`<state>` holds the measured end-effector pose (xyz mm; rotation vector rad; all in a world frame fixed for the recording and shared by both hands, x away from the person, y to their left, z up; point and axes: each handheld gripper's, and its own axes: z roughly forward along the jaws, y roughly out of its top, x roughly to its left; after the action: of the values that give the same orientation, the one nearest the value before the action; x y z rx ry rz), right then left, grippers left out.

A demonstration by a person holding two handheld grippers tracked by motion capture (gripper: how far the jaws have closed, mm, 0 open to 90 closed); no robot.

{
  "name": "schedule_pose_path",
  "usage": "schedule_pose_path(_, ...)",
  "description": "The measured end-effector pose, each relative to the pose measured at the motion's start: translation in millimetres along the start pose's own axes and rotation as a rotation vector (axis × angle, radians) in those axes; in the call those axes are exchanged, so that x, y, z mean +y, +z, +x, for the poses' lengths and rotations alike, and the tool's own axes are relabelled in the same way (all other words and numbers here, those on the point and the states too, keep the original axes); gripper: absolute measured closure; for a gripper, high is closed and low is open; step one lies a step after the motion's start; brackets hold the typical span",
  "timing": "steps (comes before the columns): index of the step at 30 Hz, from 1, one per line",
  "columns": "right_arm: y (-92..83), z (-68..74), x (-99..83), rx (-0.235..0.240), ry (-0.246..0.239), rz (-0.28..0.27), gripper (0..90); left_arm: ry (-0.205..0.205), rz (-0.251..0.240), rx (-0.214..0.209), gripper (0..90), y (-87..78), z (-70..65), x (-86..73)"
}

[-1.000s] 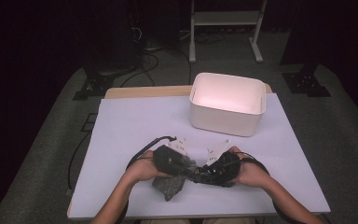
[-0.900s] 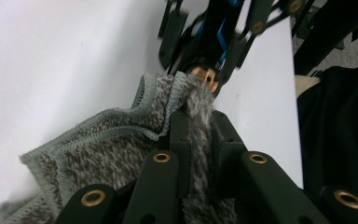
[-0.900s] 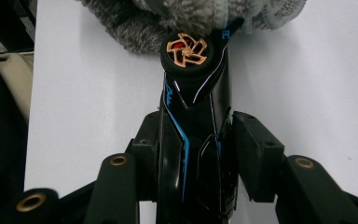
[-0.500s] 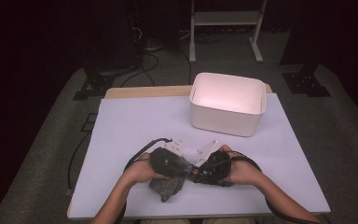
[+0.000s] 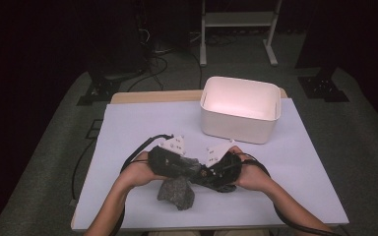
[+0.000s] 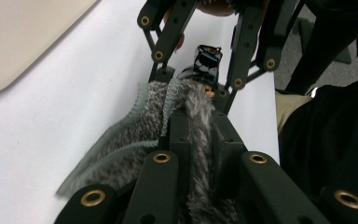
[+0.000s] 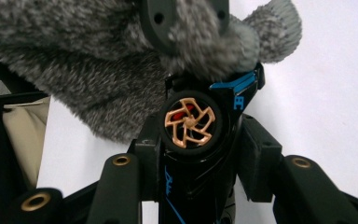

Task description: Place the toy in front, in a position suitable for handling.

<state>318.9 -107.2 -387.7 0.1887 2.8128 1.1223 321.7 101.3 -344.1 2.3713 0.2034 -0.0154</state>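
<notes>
My left gripper (image 6: 199,117) is shut on a grey fuzzy sock (image 6: 186,107), pinching its ribbed cuff edge. My right gripper (image 7: 196,140) is shut on a small black toy car (image 7: 191,122) with copper wheels and blue trim. The car's nose presses into the sock (image 7: 88,70). In the high view the two grippers meet tip to tip, left gripper (image 5: 186,168) and right gripper (image 5: 204,174), just above the table's front. The rest of the sock (image 5: 176,192) hangs below them. In the left gripper view the toy car (image 6: 207,58) sits at the sock's mouth.
A white open bin (image 5: 240,105) stands at the back right of the pale table (image 5: 128,128). The table's front edge and the person's lap lie close beneath the hands. Cables trail from both grippers.
Both hands have drifted a little to the left and upward together, with sock and car still held. The grips look the same.
</notes>
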Motion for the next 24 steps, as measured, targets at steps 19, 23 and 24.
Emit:
schedule_pose_path(19, -9.4, 2.2, 0.7, 0.017, 0.029, -0.130, 56.4, 0.053, 0.028, 0.005, 81.7, -14.1, -5.4, 20.4)
schedule_pose_path(23, -9.1, 2.2, -1.9, 0.024, 0.033, -0.114, 56.3, 0.059, 0.032, -0.007, 81.6, -8.1, -4.8, 22.4)
schedule_pose_path(24, -11.2, 1.7, -2.8, 0.026, 0.038, -0.110, 56.2, 0.065, 0.031, -0.010, 81.7, -7.1, -5.0, 23.8)
